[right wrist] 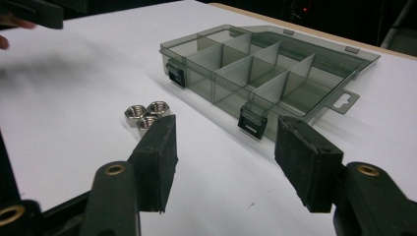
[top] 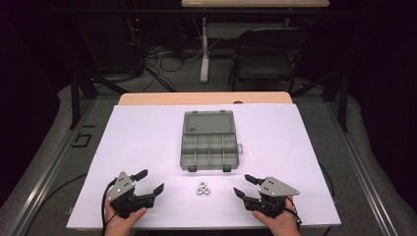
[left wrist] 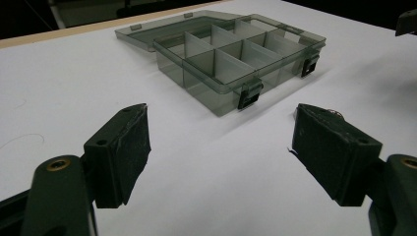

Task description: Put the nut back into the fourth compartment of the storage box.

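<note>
High view: left gripper [top: 151, 181] rests at the near left of the white table [top: 147, 128], jaws spread wide, nothing between them, pads touching no object. Three steel nuts [top: 202, 188] lie clustered, touching one another, between the two grippers, near the table's front edge and just in front of the open compartment box [top: 209, 146], apart from it. Right gripper [top: 245, 186] sits at the near right, jaws wide apart and empty, tips pointing toward the nuts but clear of them. Right gripper view: nuts [right wrist: 146, 114] lie just beyond its own left-hand jaw tip, contact not discernible; box [right wrist: 255, 69] farther off, lid laid flat, latches facing the grippers.
</note>
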{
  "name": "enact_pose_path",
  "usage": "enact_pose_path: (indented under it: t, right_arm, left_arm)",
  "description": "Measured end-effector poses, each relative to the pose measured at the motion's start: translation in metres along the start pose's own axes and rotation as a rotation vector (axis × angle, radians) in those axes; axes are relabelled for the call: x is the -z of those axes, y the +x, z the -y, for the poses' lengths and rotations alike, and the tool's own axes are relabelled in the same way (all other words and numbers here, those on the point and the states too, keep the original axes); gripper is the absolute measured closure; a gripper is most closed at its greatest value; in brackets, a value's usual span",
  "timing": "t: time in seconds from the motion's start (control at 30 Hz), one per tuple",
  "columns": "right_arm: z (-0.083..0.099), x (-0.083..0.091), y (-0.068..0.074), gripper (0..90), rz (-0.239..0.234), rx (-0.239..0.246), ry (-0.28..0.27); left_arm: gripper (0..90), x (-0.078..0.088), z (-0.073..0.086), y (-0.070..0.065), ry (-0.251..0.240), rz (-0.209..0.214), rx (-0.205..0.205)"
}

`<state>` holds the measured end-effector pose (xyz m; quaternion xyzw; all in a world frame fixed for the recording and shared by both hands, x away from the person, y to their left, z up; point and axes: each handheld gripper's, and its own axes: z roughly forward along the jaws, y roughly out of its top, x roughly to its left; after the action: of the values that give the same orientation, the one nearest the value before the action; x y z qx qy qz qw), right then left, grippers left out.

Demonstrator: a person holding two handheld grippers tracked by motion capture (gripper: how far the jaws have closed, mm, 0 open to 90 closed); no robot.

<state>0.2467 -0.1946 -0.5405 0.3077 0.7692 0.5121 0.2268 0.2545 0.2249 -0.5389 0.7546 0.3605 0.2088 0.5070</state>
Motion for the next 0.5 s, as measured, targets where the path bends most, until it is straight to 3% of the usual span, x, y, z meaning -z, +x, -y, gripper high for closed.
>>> enact_pose_path:
  t: [0.03,0.2,0.3,0.5]
  right_arm:
    - [0.0,-0.001,0.001,39.4,0.002,0.002,-0.008]
    - [-0.003,-0.005,0.005,40.7,-0.018,0.018,0.053]
    - [-0.004,-0.007,0.007,41.9,-0.04,-0.005,0.066]
    - [-0.013,-0.014,0.013,45.1,-0.053,0.036,0.105]
  left_arm:
    - [22.1,0.001,0.0,0.0,0.003,-0.002,-0.003]
    - [22.1,0.001,0.0,0.0,0.002,-0.003,0.013]
    - [22.1,0.001,0.0,0.0,0.005,-0.003,0.012]
    - [22.2,0.001,0.0,0.0,0.001,-0.001,0.01]
